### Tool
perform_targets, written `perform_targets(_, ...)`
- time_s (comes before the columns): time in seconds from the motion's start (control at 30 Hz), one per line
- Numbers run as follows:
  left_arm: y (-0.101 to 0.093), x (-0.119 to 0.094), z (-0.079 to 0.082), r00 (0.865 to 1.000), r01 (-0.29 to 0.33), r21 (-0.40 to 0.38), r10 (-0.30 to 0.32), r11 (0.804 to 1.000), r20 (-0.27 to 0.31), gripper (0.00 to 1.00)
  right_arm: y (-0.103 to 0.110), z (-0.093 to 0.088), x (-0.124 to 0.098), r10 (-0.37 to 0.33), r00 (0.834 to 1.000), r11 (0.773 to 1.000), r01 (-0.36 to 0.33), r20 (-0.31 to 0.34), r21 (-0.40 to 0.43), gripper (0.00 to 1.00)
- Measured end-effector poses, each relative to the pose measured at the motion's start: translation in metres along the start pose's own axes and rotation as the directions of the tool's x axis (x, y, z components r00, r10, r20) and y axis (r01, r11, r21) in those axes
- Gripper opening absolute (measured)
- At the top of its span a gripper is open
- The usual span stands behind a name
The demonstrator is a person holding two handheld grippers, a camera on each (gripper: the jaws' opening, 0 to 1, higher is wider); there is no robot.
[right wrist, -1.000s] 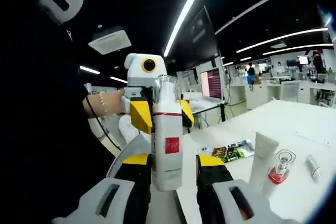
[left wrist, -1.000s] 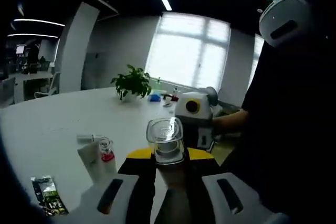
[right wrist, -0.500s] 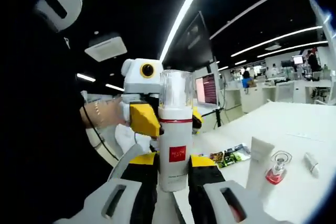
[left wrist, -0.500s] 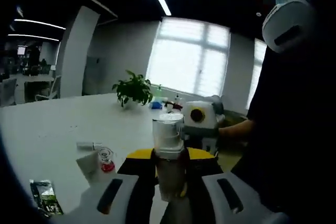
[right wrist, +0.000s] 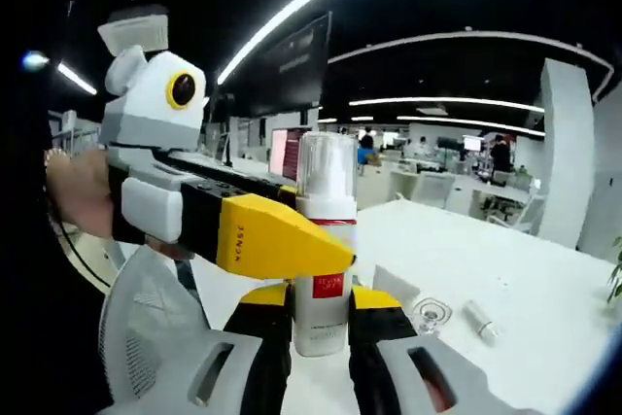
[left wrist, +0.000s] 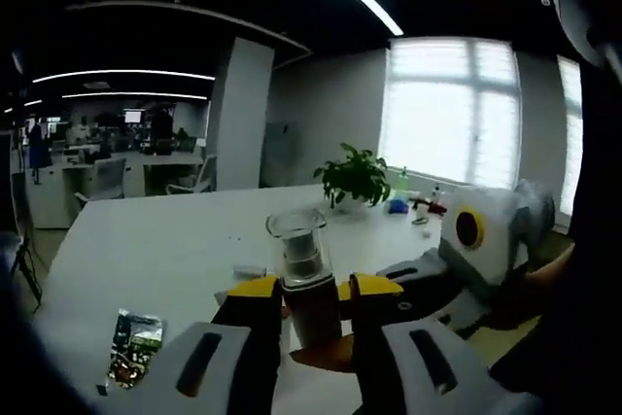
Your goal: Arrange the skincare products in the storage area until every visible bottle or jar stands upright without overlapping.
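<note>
Both hand-held grippers swung round since a second ago. Left hand-held gripper (left wrist: 306,298) and right hand-held gripper (right wrist: 321,303) both clamp white pump bottle (right wrist: 324,240), upright above table (left wrist: 146,250); not yet placed.

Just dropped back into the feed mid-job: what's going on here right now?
A person holds a gripper in each hand, both closed on one white pump bottle with a clear cap, held upright above the white table. The right gripper clamps its base; the left gripper grips it higher up. A small clear bottle and a sachet sit on the table.
</note>
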State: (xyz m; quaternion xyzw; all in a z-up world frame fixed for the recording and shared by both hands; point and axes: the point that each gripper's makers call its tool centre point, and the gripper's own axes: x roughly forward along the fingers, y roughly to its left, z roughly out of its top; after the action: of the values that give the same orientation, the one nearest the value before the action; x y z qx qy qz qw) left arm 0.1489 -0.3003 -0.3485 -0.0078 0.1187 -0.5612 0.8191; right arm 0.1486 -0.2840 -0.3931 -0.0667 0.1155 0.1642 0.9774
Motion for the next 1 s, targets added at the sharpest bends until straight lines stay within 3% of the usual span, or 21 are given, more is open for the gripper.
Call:
perform_targets(0.03, 0.002, -0.001, -0.001, 1.000, -0.014, -0.010, 0.013, 1.000, -0.004, 0.17, 0.000, 0.000, 0.000, -0.003, 1.000, 1.000, 0.003, 0.000, 0.000, 0.13)
perform_targets(0.2, 0.004, -0.004, -0.003, 0.999, 0.036, -0.032, -0.036, 0.999, -0.004, 0.16, 0.004, -0.002, 0.000, 0.026, 1.000, 1.000, -0.026, -0.008, 0.007, 0.14)
perform_targets(0.3, -0.001, -0.009, -0.002, 0.994, 0.110, -0.004, -0.110, 0.994, -0.008, 0.15, 0.012, -0.001, -0.004, 0.145, 0.989, 0.989, -0.145, 0.022, 0.009, 0.13)
perform_targets(0.4, -0.014, -0.014, -0.001, 0.976, 0.216, 0.057, -0.214, 0.975, -0.035, 0.15, 0.019, 0.001, -0.013, 0.255, 0.966, 0.967, -0.255, 0.035, 0.015, 0.13)
perform_targets(0.43, -0.020, -0.017, -0.001, 0.961, 0.276, 0.047, -0.274, 0.960, -0.040, 0.15, 0.022, 0.002, -0.017, 0.296, 0.954, 0.955, -0.297, 0.045, 0.027, 0.14)
perform_targets(0.53, -0.029, -0.023, 0.004, 0.932, 0.363, 0.035, -0.362, 0.931, -0.033, 0.15, 0.025, 0.006, -0.026, 0.365, 0.928, 0.928, -0.369, 0.076, 0.049, 0.15)
perform_targets(0.57, -0.033, -0.027, 0.005, 0.913, 0.408, 0.035, -0.407, 0.912, -0.037, 0.15, 0.027, 0.008, -0.028, 0.387, 0.918, 0.918, -0.392, 0.084, 0.060, 0.16)
perform_targets(0.6, -0.034, -0.028, 0.007, 0.906, 0.423, 0.047, -0.421, 0.905, -0.037, 0.15, 0.027, 0.009, -0.030, 0.397, 0.913, 0.913, -0.403, 0.093, 0.058, 0.16)
perform_targets(0.63, -0.039, -0.031, 0.008, 0.885, 0.466, 0.053, -0.464, 0.883, -0.045, 0.15, 0.029, 0.011, -0.031, 0.415, 0.905, 0.906, -0.421, 0.094, 0.051, 0.16)
perform_targets(0.67, -0.043, -0.033, 0.009, 0.872, 0.489, 0.068, -0.487, 0.869, -0.052, 0.15, 0.034, 0.012, -0.033, 0.448, 0.889, 0.890, -0.453, 0.095, 0.043, 0.16)
perform_targets(0.7, -0.045, -0.034, 0.009, 0.863, 0.505, 0.081, -0.501, 0.860, -0.061, 0.15, 0.037, 0.014, -0.032, 0.452, 0.887, 0.889, -0.457, 0.094, 0.035, 0.17)
perform_targets(0.73, -0.049, -0.036, 0.008, 0.843, 0.538, 0.090, -0.532, 0.838, -0.076, 0.15, 0.040, 0.014, -0.033, 0.473, 0.877, 0.879, -0.477, 0.091, 0.029, 0.17)
perform_targets(0.87, -0.052, -0.041, -0.001, 0.793, 0.608, 0.115, -0.592, 0.786, -0.143, 0.15, 0.050, 0.009, -0.034, 0.542, 0.839, 0.840, -0.543, 0.041, -0.002, 0.17)
perform_targets(1.0, -0.051, -0.042, -0.010, 0.771, 0.633, 0.158, -0.598, 0.758, -0.221, 0.14, 0.050, 0.002, -0.035, 0.571, 0.821, 0.820, -0.571, -0.017, -0.036, 0.15)
